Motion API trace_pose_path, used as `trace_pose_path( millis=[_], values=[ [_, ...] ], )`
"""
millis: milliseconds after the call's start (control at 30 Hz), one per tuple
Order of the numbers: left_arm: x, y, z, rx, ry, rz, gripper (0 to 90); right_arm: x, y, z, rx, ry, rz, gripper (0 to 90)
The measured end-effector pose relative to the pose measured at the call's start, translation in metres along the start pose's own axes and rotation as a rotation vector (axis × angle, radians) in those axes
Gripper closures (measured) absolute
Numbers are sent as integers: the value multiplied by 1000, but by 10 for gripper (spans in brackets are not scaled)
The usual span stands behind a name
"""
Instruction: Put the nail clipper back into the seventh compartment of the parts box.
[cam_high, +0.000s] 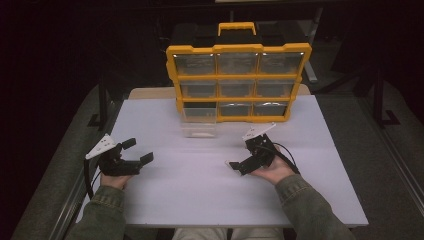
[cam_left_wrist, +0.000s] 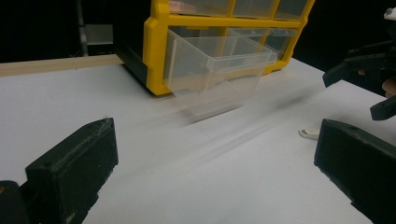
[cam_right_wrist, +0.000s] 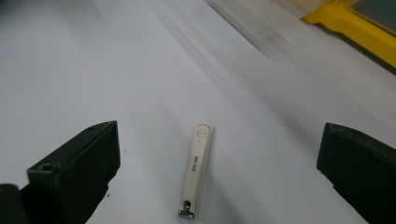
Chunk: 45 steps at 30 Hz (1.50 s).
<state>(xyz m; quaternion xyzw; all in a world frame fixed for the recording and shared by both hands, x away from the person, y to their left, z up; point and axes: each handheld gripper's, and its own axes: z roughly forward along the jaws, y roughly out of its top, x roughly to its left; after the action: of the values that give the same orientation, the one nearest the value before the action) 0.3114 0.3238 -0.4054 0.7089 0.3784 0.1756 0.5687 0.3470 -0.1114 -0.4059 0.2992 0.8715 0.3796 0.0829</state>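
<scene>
Lying between the spread jaws of the right gripper (cam_right_wrist: 219, 172), a nail clipper (cam_right_wrist: 197, 170) rests on the white table (cam_high: 200, 195), while the left gripper (cam_high: 135, 152) also gapes apart.

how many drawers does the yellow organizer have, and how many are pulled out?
9 drawers in the yellow organizer, a three-by-three grid. One, the bottom-left drawer, is pulled out over the table; the other eight are in.

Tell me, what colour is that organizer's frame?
Yellow; the organizer frame shows best in the high view.

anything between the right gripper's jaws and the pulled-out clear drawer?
A white nail clipper lies flat between the open jaws of the right gripper; beyond it, bare white table up to the drawer, per the right gripper view.
</scene>
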Motion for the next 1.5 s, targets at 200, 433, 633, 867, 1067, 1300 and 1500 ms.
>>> trace_pose_path(
  millis=[200,433,633,867,1067,1300,1500],
  values=[
    [0,0,0,-3,-7,0,0,3,-1,8,58,14,6,0],
    [0,0,-1,-9,-12,2,0,6,-1,15,98,24,10,44],
    [0,0,-1,-9,-11,0,0,4,-2,18,129,52,49,136],
    [0,0,-1,-8,-13,-1,0,7,-2,23,165,51,54,257],
    [0,1,-1,-11,-7,-1,0,8,-2,26,174,36,55,375],
    [0,1,-1,-11,-7,0,0,8,-3,28,189,30,57,503],
    [0,1,-1,-13,-3,-1,0,10,-4,32,216,22,39,530]
  ],
)
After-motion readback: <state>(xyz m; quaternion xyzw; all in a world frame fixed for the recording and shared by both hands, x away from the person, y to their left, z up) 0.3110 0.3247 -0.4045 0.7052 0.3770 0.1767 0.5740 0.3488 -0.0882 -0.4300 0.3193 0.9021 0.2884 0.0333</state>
